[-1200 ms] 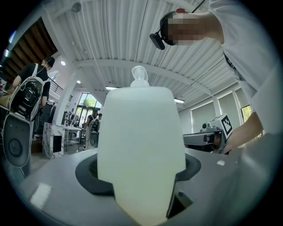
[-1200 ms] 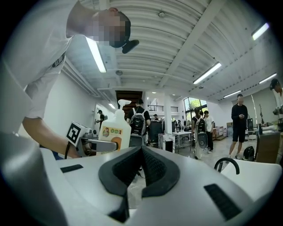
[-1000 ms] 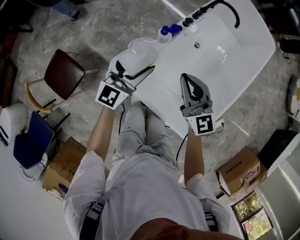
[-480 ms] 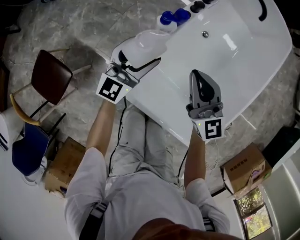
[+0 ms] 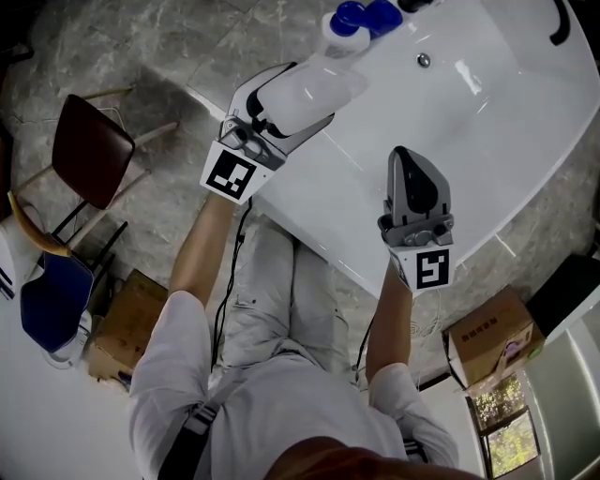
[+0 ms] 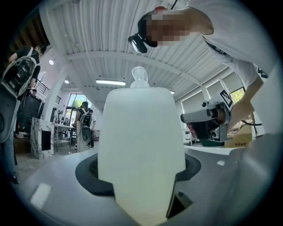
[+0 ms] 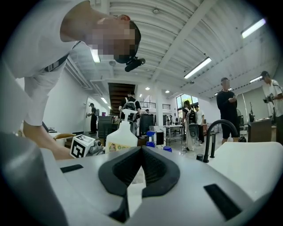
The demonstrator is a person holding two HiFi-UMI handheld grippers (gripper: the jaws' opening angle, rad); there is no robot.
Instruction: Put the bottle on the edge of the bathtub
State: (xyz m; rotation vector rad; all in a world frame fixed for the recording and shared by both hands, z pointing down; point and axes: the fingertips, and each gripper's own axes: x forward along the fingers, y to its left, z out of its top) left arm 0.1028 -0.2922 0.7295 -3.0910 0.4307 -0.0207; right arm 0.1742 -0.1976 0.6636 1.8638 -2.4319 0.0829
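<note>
A white pump bottle (image 5: 319, 82) lies tilted between the jaws of my left gripper (image 5: 302, 94), which is shut on its body above the near-left rim of the white bathtub (image 5: 347, 216). In the left gripper view the bottle (image 6: 141, 145) fills the middle, with its pump head at the top. My right gripper (image 5: 410, 157) hangs over the tub's near side with its jaws shut and nothing in them. In the right gripper view its pads (image 7: 154, 170) meet, and the bottle (image 7: 120, 137) shows beyond them at the left.
Two blue-capped bottles (image 5: 361, 17) stand on the tub's rim just past the held bottle. A black faucet (image 7: 216, 132) rises at the tub's far end. On the floor are a brown chair (image 5: 84, 150), a blue chair (image 5: 52, 291) and cardboard boxes (image 5: 127, 323).
My left gripper has carried the bottle further over the tub's rim, closer to the blue-capped bottles. The right gripper has kept its place over the tub, still shut.
</note>
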